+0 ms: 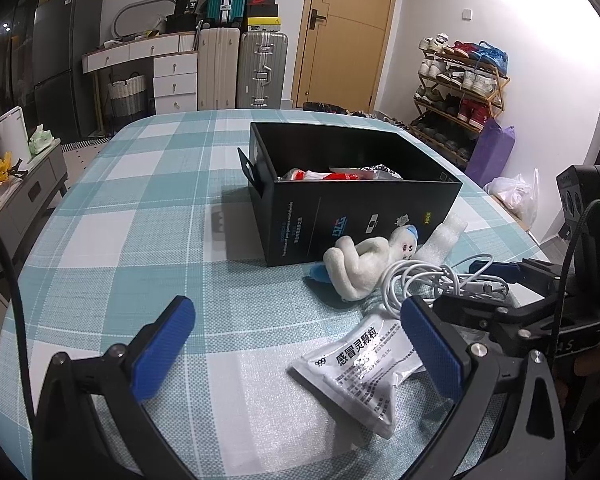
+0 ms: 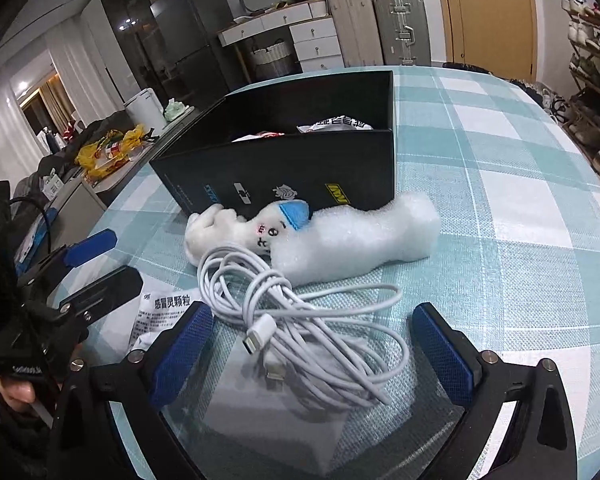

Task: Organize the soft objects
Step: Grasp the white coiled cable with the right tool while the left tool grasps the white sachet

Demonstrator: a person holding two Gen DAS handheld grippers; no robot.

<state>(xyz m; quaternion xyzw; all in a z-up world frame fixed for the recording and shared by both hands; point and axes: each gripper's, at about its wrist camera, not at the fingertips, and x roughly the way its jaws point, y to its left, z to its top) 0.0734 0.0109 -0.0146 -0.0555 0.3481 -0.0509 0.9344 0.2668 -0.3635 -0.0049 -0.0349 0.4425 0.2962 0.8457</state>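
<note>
- Left tool has its blue pads spread wide, nothing between them. It hangs low over the worktop at the bottom of the left wrist view, with a white medicine sachet with black Chinese print lying flat just by its right pad.
- Right tool is spread wide too, gripping nothing. The coiled white charging cable sits loose and tangled between the pads in the lower middle of the right wrist view, plugs facing the camera.
- The white plush toy lies on its side, fuzzy, with a blue cap and a little stitched face, against the front wall of the black box.
- A roll of white foam wrap lies just right of the plush's head, touching it, bumpy and crinkled.
- The box is open-topped, mid-frame, with red-and-white packets inside.
- The worktop has a teal-and-white checked cloth.
</note>
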